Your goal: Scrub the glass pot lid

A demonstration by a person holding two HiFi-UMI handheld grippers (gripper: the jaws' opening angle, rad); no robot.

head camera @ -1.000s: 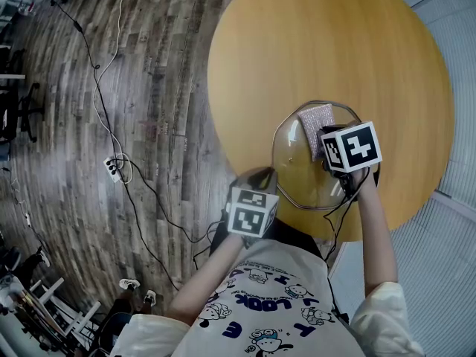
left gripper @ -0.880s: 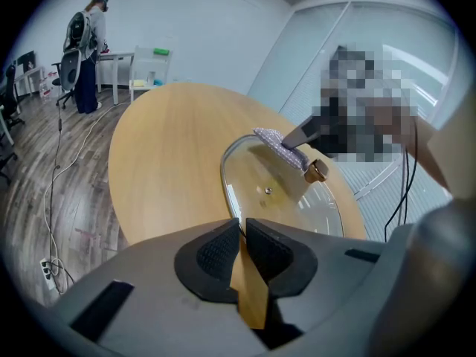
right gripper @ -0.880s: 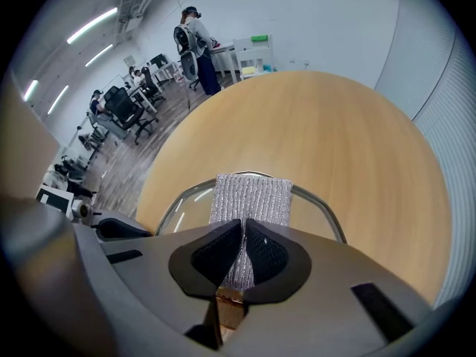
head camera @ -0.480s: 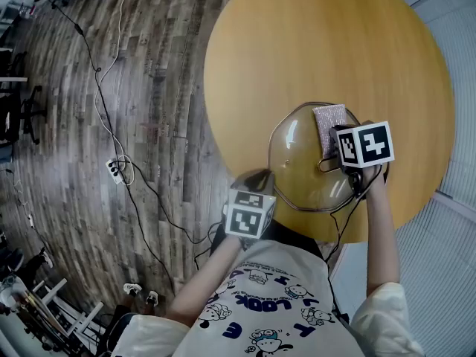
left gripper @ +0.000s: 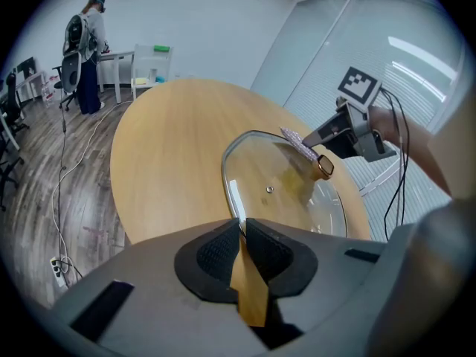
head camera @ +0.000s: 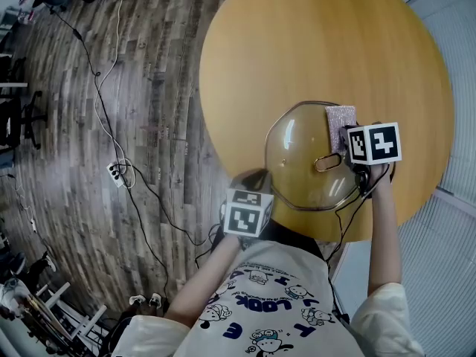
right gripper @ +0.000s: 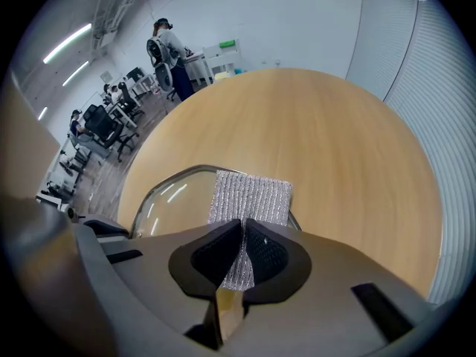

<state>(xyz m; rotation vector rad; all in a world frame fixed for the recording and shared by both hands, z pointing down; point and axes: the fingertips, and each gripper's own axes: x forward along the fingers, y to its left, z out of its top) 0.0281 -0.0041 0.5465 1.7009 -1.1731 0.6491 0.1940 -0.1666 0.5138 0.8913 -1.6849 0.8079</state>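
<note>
- The glass pot lid (head camera: 297, 151) is held tilted over the near part of the round table (head camera: 312, 43), its gold knob (head camera: 325, 162) towards my head.
- My left gripper (head camera: 262, 181) is clamped on the lid's metal rim. I judge this the best hold: glass is stiff, fairly heavy, slick and breakable.
- My right gripper (head camera: 349, 141) pinches a silvery scrub pad (head camera: 340, 121), soft and floppy, which lies against the lid's far edge just beside the knob.
- The knob is the one thing that stands in the pad's way.
- Cables (head camera: 111, 132) on the wooden floor and a person (left gripper: 89, 50) at a far desk are well apart from my work.
</note>
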